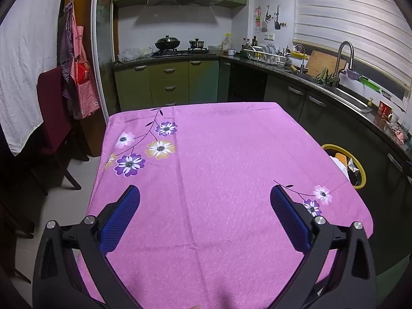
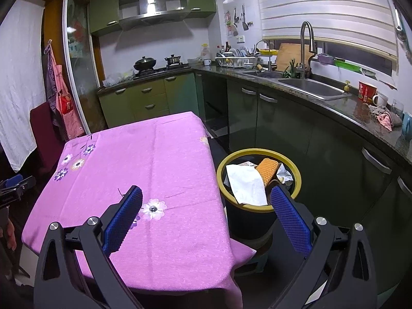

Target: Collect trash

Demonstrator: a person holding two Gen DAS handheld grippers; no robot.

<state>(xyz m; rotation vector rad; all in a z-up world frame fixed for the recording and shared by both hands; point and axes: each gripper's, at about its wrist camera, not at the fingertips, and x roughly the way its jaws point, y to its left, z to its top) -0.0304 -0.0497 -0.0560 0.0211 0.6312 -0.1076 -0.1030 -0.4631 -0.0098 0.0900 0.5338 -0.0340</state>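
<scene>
A black trash bin with a yellow rim (image 2: 296, 172) stands on the floor right of the table; it also shows in the left wrist view (image 1: 360, 170). Inside lie a white paper tissue (image 2: 247, 182), an orange foam net (image 2: 267, 171) and a silvery wrapper (image 2: 285, 175). My right gripper (image 2: 206, 193) is open and empty, held above the table's right edge, its right finger just in front of the bin. My left gripper (image 1: 204, 190) is open and empty above the pink flowered tablecloth (image 1: 219, 154), which carries no loose item in view.
A dark red chair (image 1: 51, 108) stands left of the table. Green kitchen cabinets (image 1: 167, 82), a stove with pots (image 1: 167, 43) and a counter with a sink (image 2: 309, 87) run along the back and right. An apron (image 1: 79, 72) hangs at the left.
</scene>
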